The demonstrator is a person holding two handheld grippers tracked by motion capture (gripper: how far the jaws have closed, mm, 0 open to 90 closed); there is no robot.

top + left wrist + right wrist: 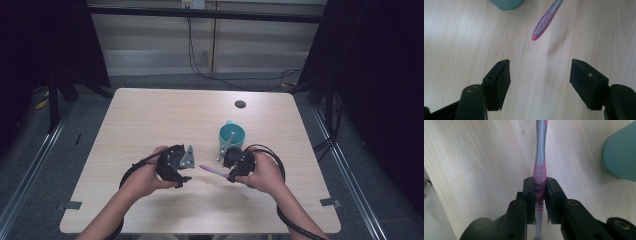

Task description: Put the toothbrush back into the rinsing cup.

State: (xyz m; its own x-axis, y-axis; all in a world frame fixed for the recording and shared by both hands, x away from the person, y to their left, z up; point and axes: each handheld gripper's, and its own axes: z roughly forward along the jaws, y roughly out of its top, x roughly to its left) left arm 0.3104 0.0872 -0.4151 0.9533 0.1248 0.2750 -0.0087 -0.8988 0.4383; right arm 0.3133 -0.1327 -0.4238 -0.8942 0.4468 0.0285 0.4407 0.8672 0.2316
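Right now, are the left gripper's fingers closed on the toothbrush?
No, the left gripper fingers stand wide apart over bare table, and the toothbrush lies ahead of them.

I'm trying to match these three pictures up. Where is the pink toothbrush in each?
High view: toothbrush low centre, held in the right claw.
Left gripper view: its pink end at top centre.
Right gripper view: upright at centre, clamped.
Shared landmark: the teal cup.

Toothbrush [214,171] before mug [232,136]; both on table [150,120]
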